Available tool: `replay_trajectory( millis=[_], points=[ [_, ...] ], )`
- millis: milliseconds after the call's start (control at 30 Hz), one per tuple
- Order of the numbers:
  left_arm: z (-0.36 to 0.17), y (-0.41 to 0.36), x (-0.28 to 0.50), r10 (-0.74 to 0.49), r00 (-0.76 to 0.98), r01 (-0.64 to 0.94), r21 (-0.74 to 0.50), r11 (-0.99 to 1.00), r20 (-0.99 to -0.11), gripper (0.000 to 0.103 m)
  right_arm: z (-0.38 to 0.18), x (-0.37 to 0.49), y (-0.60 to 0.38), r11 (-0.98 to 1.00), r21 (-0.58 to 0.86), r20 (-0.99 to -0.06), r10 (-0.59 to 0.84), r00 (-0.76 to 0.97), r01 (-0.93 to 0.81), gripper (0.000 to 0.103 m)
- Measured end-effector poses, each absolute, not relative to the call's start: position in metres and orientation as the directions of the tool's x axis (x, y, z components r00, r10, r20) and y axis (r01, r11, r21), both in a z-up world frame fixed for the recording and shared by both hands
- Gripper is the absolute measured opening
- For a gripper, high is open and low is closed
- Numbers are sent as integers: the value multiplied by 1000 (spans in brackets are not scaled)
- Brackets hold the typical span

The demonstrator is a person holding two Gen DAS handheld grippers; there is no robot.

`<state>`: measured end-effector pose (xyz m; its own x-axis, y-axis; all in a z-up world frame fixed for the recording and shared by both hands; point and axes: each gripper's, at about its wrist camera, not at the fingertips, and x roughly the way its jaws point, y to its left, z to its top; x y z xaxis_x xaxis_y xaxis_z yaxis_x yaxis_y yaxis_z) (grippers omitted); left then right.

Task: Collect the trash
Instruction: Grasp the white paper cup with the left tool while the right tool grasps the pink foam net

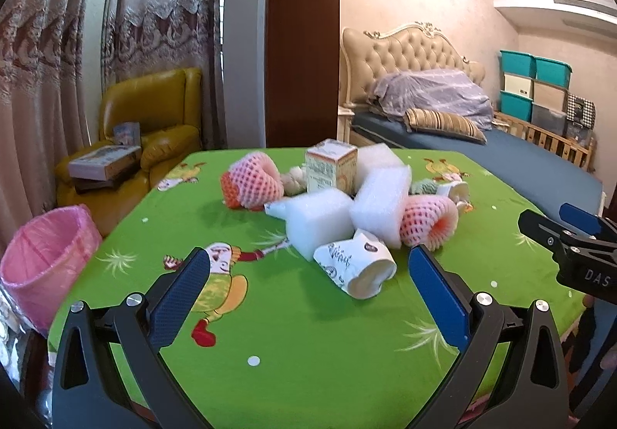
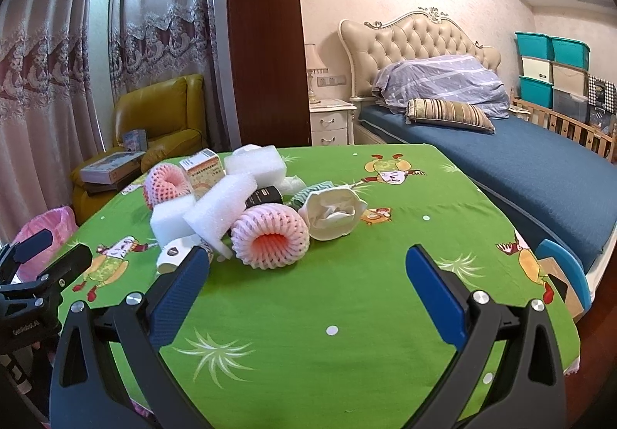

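Note:
A heap of trash lies mid-table on the green cloth (image 1: 308, 332): white foam blocks (image 1: 320, 221), two pink foam fruit nets (image 1: 252, 184) (image 2: 270, 236), a small carton (image 1: 331, 165), a crushed paper cup (image 1: 354, 267) and a crumpled white cup (image 2: 333, 213). My left gripper (image 1: 308, 267) is open, just short of the crushed paper cup. My right gripper (image 2: 308, 267) is open too, its fingers a little short of the near pink net. A pink-lined bin (image 1: 42, 259) stands at the table's left edge. Each view catches the other gripper at its side.
A yellow armchair (image 1: 154, 128) with boxes stands behind the table's left. A bed (image 2: 520, 174) with pillows runs along the right, stacked storage bins (image 2: 551, 70) beyond it. A nightstand (image 2: 331, 120) sits by the headboard. Green cloth (image 2: 347, 332) lies bare near me.

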<state>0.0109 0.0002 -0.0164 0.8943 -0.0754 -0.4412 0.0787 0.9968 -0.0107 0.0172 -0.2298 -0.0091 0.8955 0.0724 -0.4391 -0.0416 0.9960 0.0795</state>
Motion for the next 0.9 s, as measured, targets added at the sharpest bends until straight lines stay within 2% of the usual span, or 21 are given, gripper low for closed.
replay_trajectory(
  millis=[133,200,333,433,567,667,700,800,900],
  points=[
    [-24,6,26,-102,859,90,-47,995,-501,97,-12,25,-232,997,64,-449,58,892,-33,96],
    [-32,6,41,-98,825,91,-41,995,-556,97,-14,33,-236,998,65,-461,53,886,-25,91],
    [-54,5,72,-166,719,143,-90,986,-675,97,-22,54,-245,994,103,-503,76,861,-28,86],
    [-71,-2,97,-173,650,147,-100,984,-740,97,-30,71,-251,993,120,-541,80,837,-17,77],
    [-77,-15,115,-200,622,161,-127,979,-757,96,-38,88,-261,987,159,-575,101,812,-10,75],
    [-76,-33,126,-163,646,177,-62,982,-746,96,-39,92,-263,988,152,-577,97,811,-9,75],
    [-78,-39,130,-151,646,177,-46,983,-748,95,-39,94,-263,988,153,-578,98,810,-11,75],
    [-83,-46,145,-130,624,166,-32,986,-771,79,-39,98,-261,987,159,-581,113,806,-24,75],
    [-86,-43,150,-123,623,151,-36,988,-773,73,-41,104,-254,987,152,-590,129,797,-47,75]
  ],
)
